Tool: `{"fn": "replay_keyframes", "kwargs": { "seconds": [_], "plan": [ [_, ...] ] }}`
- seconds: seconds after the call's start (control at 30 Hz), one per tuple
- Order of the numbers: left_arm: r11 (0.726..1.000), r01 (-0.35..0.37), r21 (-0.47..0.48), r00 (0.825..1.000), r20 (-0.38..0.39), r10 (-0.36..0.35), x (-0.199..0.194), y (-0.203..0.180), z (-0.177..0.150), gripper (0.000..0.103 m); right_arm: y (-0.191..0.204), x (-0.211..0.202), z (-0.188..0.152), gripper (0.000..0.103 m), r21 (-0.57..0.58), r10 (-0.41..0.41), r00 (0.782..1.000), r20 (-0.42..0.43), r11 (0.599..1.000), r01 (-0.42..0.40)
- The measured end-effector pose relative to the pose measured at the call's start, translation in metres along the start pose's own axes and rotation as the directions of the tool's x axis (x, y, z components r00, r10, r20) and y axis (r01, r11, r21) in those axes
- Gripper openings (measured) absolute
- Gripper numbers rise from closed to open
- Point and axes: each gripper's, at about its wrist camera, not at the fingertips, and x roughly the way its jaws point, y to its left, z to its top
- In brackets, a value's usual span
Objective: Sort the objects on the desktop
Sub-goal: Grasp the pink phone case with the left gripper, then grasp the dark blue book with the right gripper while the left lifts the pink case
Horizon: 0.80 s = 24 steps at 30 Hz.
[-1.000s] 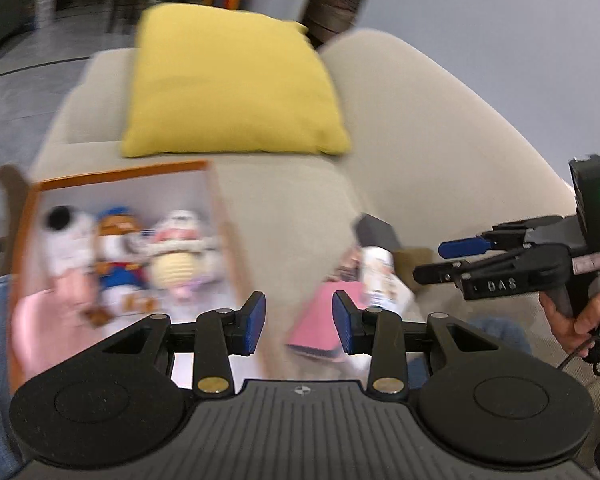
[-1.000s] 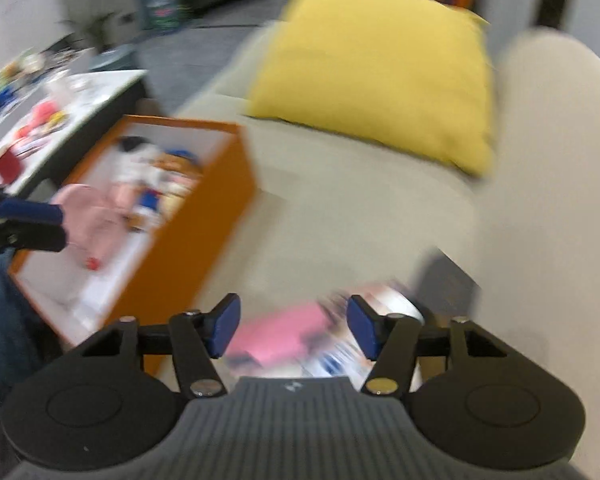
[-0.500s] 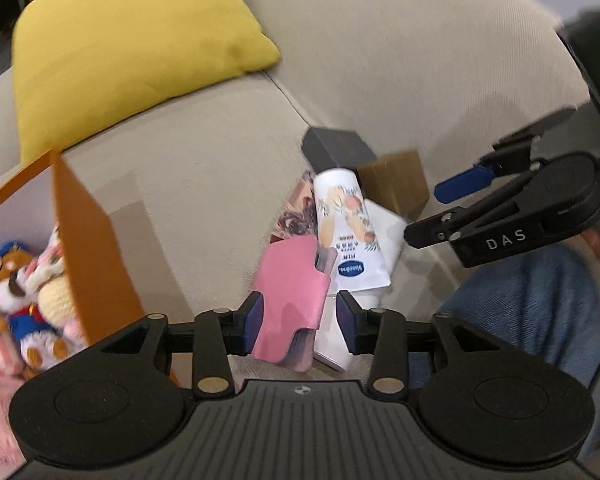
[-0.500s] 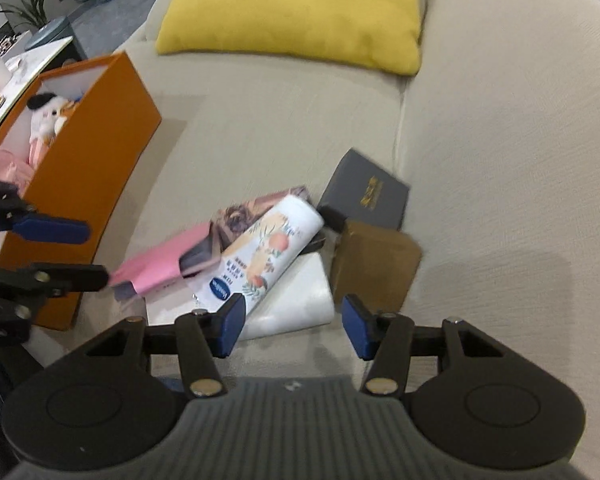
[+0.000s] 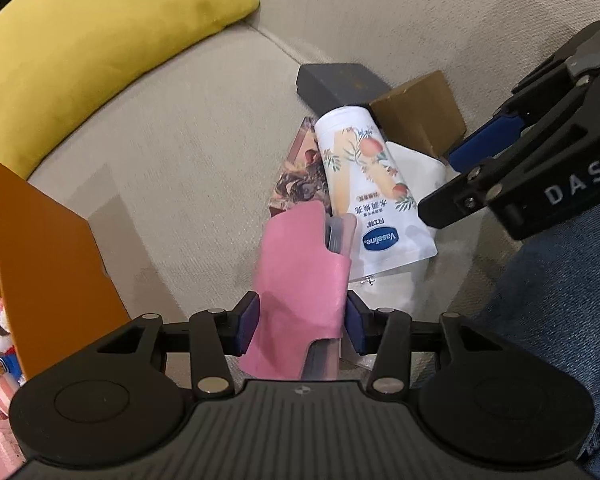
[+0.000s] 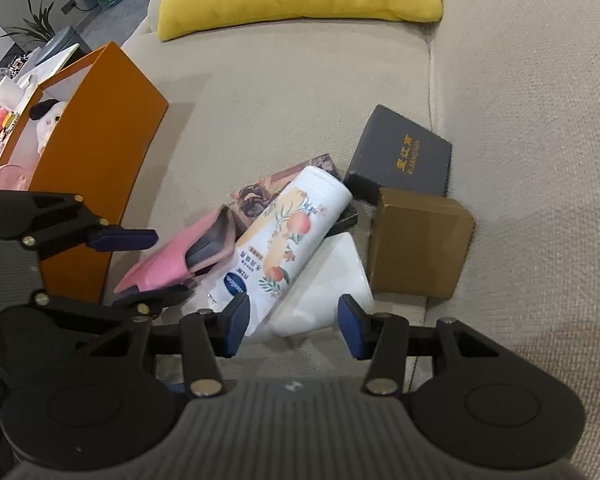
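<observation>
My left gripper (image 5: 300,322) straddles the pink pouch (image 5: 300,276), jaws opening, pads not clamped.
My right gripper (image 6: 292,322) is closing, ungripped, over the Vaseline tube (image 6: 288,240) on the sofa (image 6: 300,100).

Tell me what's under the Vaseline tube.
The Vaseline tube lies across a white packet and a patterned card, with a dark flat item poking out beside its cap. Whatever lies beneath those is hidden.
</observation>
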Motion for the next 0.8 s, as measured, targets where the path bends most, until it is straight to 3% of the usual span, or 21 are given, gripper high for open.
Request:
{"fn": "replay_keyframes", "kwargs": {
  "seconds": [0.2, 0.3, 0.47, 0.57, 0.8],
  "plan": [
    [0.999, 0.039, -0.020, 0.999, 0.002, -0.039, -0.006, 0.011, 0.003, 0.040, -0.002, -0.001, 0.002, 0.051, 0.014, -0.019, 1.000, 0.018, 1.000, 0.019],
    [0.996, 0.065, -0.067, 0.998, -0.007, -0.065, -0.007, 0.024, 0.008, 0.037, -0.002, -0.005, 0.009, 0.051, -0.007, -0.074, 0.997, 0.035, 0.997, 0.074],
    [0.994, 0.070, -0.085, 0.997, -0.030, -0.073, -0.006, 0.033, 0.012, 0.035, -0.013, -0.010, 0.040, 0.053, 0.052, -0.152, 0.986, 0.066, 0.988, 0.149],
    [0.996, 0.067, -0.063, 0.997, -0.029, -0.069, -0.007, 0.031, 0.012, 0.035, -0.015, 0.002, 0.066, 0.058, 0.061, -0.195, 0.979, 0.065, 0.980, 0.191],
    [0.986, 0.068, -0.154, 0.997, 0.047, -0.061, -0.017, 0.057, 0.022, 0.027, -0.014, 0.052, 0.110, 0.058, 0.072, -0.271, 0.963, 0.001, 0.960, 0.270]
  ]
}}
